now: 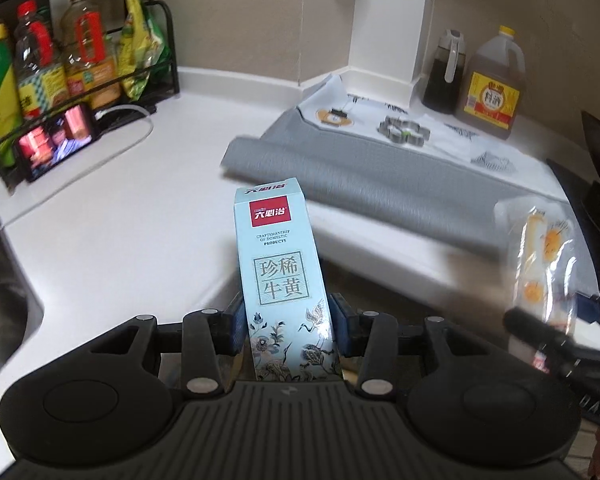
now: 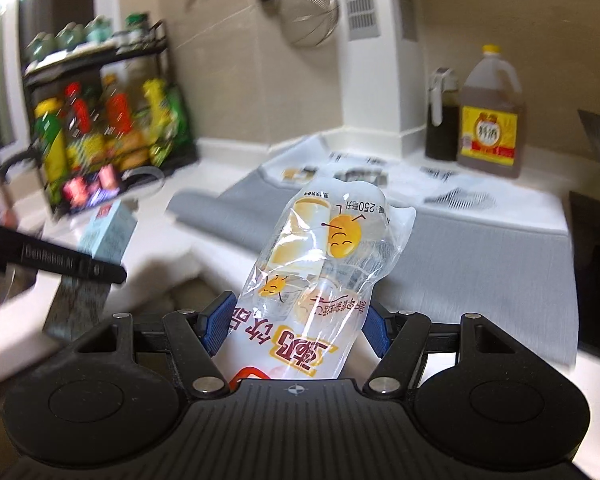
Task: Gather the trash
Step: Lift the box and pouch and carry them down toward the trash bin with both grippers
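Observation:
My left gripper (image 1: 286, 322) is shut on a tall light-blue carton (image 1: 280, 264) with a red logo and crane print, held upright above the counter's front edge. The carton also shows at the left of the right wrist view (image 2: 106, 232). My right gripper (image 2: 296, 322) is shut on a clear plastic wrapper (image 2: 324, 256) printed with yellow smiley faces and red characters. The wrapper also appears at the right of the left wrist view (image 1: 544, 264), beside the left gripper.
A white counter (image 1: 140, 208) carries a grey mat (image 1: 380, 176) with a white printed cloth, a metal cookie cutter (image 1: 404, 130), a dark oil dispenser (image 1: 444, 76) and a yellow-labelled jug (image 1: 492, 84). A black rack of bottles (image 1: 60, 64) and a phone (image 1: 56, 140) stand left. A sink (image 1: 0, 300) lies at the left edge.

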A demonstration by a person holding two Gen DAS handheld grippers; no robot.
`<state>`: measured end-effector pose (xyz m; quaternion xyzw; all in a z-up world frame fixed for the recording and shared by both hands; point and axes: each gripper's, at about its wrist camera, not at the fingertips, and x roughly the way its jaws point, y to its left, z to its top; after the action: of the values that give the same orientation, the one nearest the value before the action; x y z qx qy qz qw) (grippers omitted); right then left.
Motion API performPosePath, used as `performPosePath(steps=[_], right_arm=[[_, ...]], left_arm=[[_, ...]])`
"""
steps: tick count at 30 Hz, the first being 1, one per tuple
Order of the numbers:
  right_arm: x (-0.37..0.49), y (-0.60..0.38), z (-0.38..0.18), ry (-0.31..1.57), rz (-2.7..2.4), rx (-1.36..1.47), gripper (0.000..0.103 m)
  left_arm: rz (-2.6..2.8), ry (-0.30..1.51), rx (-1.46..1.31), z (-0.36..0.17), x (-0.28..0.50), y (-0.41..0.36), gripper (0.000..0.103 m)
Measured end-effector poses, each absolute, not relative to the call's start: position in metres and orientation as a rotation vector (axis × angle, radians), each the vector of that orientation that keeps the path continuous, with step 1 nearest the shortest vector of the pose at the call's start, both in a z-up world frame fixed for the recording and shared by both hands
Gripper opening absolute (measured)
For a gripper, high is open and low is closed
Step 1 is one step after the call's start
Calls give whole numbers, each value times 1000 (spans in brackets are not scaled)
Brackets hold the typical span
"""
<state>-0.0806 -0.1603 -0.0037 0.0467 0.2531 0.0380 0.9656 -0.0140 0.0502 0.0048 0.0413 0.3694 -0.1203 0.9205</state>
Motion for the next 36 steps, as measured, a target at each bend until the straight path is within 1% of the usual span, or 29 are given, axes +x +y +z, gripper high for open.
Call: performPosePath(steps=[5,9,20,28,31,36], right_arm=[[-109,-144,-25,582,116,69,69],[-128,-134,-34,579,125,12,69],[-138,-131,-14,495,131,-89,69],[-144,-95,-53,631,239,-160,69],[-147,-84,-57,629,256,-211,69],[-147,-82,-59,649,258,-206,69]], left_arm=[[-249,790,88,-13,-47,61,47],[-239,811,93,-23,-66,70,47],[-201,833,125,-46,-97,82,47],[-227,926,96,-88,-111,75,47],[-208,933,76,-92,-111,82,47],[-204,934,70,-93,-110,85,47]])
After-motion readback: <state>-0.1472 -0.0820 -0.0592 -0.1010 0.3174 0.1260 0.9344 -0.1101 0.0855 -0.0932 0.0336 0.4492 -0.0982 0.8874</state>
